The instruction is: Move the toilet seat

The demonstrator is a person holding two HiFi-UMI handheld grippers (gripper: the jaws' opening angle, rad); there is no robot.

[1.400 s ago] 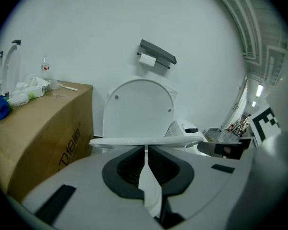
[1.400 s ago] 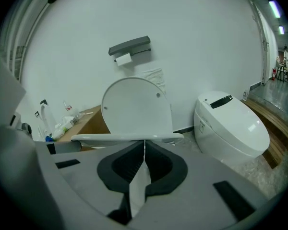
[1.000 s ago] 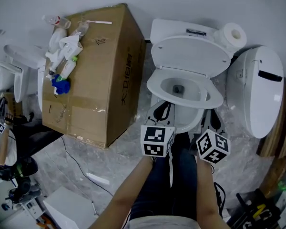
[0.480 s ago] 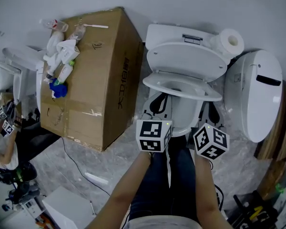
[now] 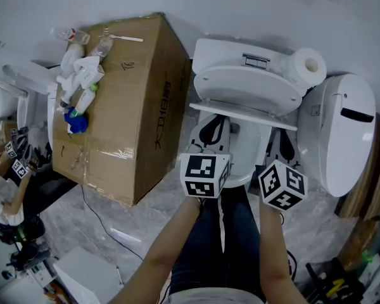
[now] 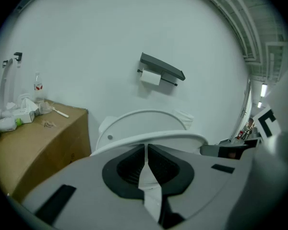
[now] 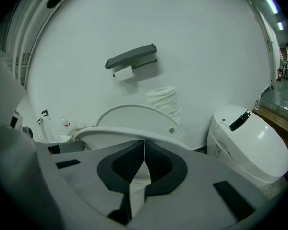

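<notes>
The white toilet seat (image 5: 243, 112) stands half raised over the bowl and shows nearly edge-on in the head view, in front of the upright lid (image 5: 248, 85). My left gripper (image 5: 211, 124) is shut with its tips against the underside of the seat's front left rim (image 6: 149, 138). My right gripper (image 5: 284, 140) is also shut, under the front right rim (image 7: 127, 132). Neither pair of jaws has anything between them. In both gripper views the rim runs just above the tips of my left gripper (image 6: 147, 149) and my right gripper (image 7: 144, 144), and the lid (image 6: 143, 122) rises behind.
A large cardboard box (image 5: 130, 100) with bottles and tissues on top stands left of the toilet. A paper roll (image 5: 310, 64) sits on the tank's right end. A second white toilet (image 5: 342, 132) stands close at the right. A paper holder (image 6: 161, 71) hangs on the wall.
The seat has swung up from lying on the bowl to half raised. Both grippers have moved forward and upward beneath its front rim, jaws staying shut.
</notes>
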